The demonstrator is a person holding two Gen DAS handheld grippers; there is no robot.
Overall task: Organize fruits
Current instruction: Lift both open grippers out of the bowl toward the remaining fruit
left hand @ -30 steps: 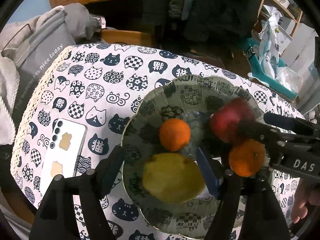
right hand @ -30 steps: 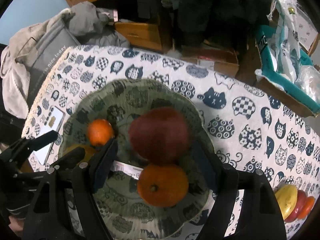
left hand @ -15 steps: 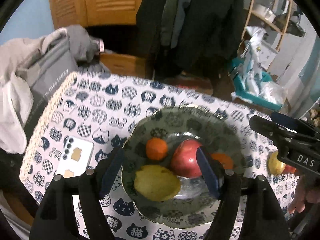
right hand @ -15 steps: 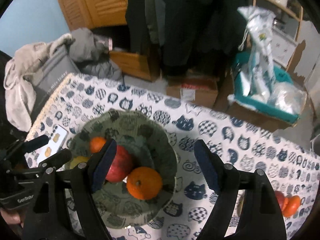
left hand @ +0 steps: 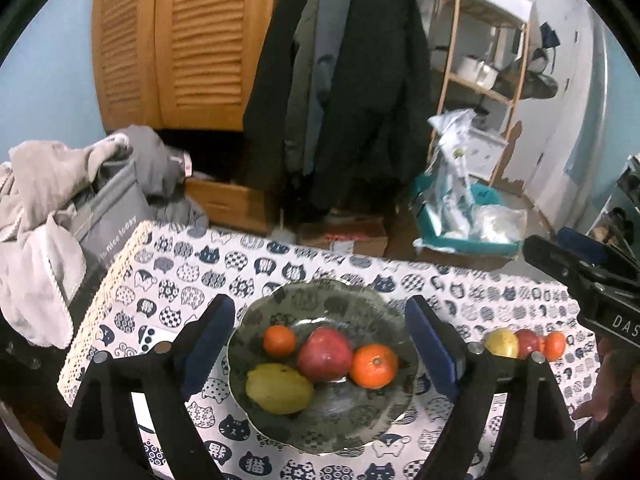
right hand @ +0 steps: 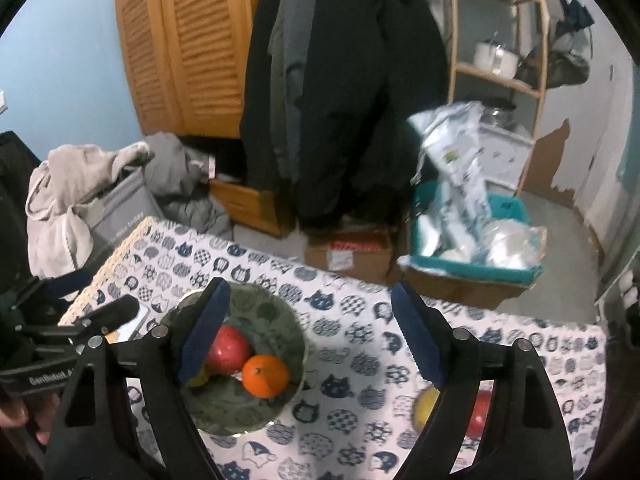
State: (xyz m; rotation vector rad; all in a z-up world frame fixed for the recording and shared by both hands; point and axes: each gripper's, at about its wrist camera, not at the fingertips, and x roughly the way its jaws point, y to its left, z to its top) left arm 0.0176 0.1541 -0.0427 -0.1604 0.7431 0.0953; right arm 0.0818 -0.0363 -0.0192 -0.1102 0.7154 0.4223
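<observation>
A dark patterned bowl (left hand: 360,304) on the cat-print tablecloth holds a small orange (left hand: 279,340), a red apple (left hand: 325,354), a larger orange (left hand: 374,365) and a yellow fruit (left hand: 279,388). My left gripper (left hand: 320,344) is open and empty, raised above the bowl. My right gripper (right hand: 308,336) is open and empty, raised above the cloth right of the bowl (right hand: 276,316). A yellow fruit (left hand: 501,343), a red fruit (left hand: 528,340) and an orange one (left hand: 555,345) lie in a row on the cloth at the right.
A white phone (left hand: 154,338) lies left of the bowl. A grey bag and towels (left hand: 60,216) sit past the table's left edge. Cardboard boxes and a teal crate (right hand: 472,248) stand on the floor behind the table.
Both grippers have lifted up and drawn back from the bowl. The right gripper has let go of the red apple, which now lies in the bowl.
</observation>
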